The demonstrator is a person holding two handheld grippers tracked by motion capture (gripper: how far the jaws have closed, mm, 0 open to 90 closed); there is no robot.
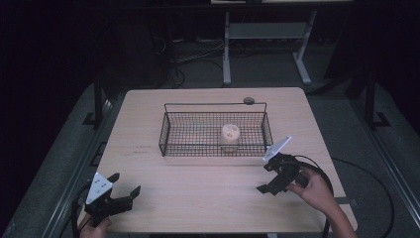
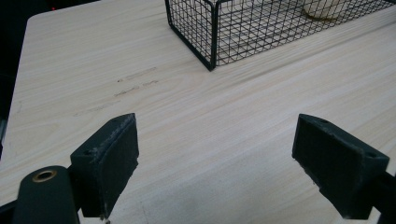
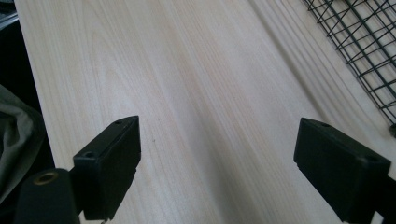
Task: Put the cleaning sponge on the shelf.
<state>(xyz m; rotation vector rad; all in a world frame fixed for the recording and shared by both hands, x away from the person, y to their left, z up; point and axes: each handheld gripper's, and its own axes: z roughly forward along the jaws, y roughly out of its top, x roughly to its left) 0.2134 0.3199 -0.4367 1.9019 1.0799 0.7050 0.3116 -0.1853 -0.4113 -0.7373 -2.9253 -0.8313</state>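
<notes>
1. Here, the table [image 1: 198,198] is the largest thing, a pale wood top with bare board all along the side nearest the person.
2. The basket [image 1: 170,131], black wire with a thin handle rail along its far side, stands on the table a little beyond its middle. In the left gripper view one corner of the basket [image 2: 212,42] rises at the top of the picture; in the right gripper view its mesh [image 3: 369,51] crosses the upper right corner.
3. The right gripper [image 1: 267,177] hovers just off the basket's near right corner, held in the person's right hand [image 1: 314,188]. Its jaws stand wide apart with nothing between them, bare wood showing in the gap [image 3: 217,163].
4. The left gripper [image 1: 125,182] sits well apart from the basket, out past its near left corner by the table's near edge. Its jaws are likewise spread wide and empty [image 2: 215,168].
5. The cup [image 1: 230,136], a small pale one with light contents, stands upright inside the basket, right of its middle and near its front wall, untouched by either gripper.
</notes>
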